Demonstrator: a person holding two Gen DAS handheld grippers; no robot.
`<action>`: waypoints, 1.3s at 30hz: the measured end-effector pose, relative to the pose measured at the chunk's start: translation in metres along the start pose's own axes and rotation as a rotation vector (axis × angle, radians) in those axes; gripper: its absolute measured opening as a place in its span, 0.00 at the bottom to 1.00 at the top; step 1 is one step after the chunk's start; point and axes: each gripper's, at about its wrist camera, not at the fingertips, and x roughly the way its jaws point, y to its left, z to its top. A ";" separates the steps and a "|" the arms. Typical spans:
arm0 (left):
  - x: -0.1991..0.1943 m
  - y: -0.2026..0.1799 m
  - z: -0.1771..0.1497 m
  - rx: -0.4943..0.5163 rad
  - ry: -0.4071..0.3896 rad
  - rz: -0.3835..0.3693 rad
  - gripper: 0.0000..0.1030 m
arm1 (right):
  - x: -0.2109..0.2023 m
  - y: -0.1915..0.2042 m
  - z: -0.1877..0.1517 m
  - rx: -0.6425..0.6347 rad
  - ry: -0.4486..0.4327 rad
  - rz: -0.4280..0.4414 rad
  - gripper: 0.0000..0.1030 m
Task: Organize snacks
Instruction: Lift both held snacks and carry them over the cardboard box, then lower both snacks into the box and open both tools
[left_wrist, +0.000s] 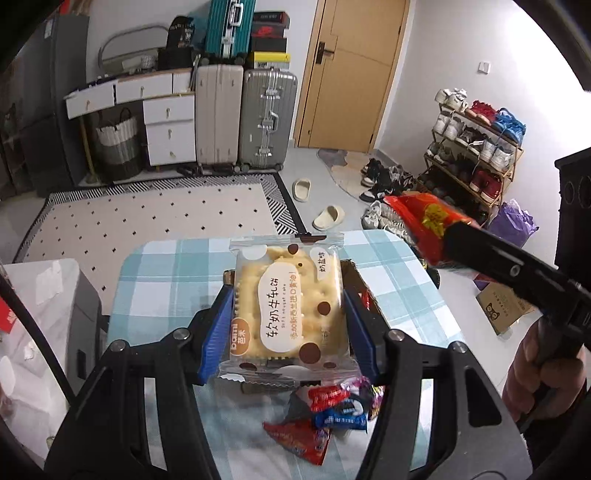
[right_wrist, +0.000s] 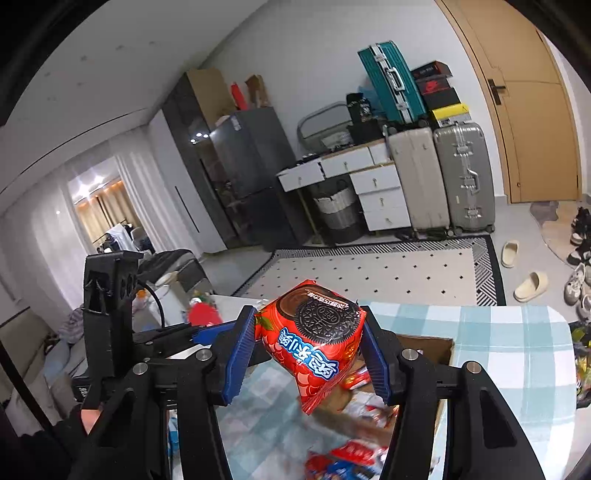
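- A lived-in room: a patterned rug (left_wrist: 147, 218), three suitcases (left_wrist: 266, 122) and white drawers (left_wrist: 168, 125) by the far wall, a wooden door (left_wrist: 351, 74), and a shoe rack (left_wrist: 476, 147) well off to the right of the left hand-held gripper.
- The bench (left_wrist: 166, 273) wears a blue-and-white checked cloth; an open cardboard box (right_wrist: 439, 347) sits on it, just beyond and below both tools.
- Two snacks are lifted, one per tool.
- The left hand-held gripper (left_wrist: 288, 321) is clamped on one cracker packet (left_wrist: 286, 310), clear wrap with brown dots and a white label, held flat between the blue pads above the bench.
- Beneath it lies a small heap of loose wrappers (left_wrist: 328, 410), red and blue; the exact count is unclear.
- To its right, the right hand-held gripper (right_wrist: 306, 350) is clamped on one red Oreo pack (right_wrist: 314, 343), puffy, with a dark cookie printed on it, over the box.
- A hand (left_wrist: 543, 365) grips that tool's handle.
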 end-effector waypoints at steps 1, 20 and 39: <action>0.013 0.000 0.003 0.002 0.010 -0.005 0.54 | 0.009 -0.007 -0.001 0.002 0.009 -0.011 0.54; 0.190 0.039 -0.024 -0.026 0.212 -0.002 0.54 | 0.142 -0.101 -0.039 -0.016 0.233 -0.129 0.54; 0.186 0.053 -0.038 -0.043 0.188 -0.006 0.55 | 0.155 -0.104 -0.053 -0.039 0.265 -0.160 0.70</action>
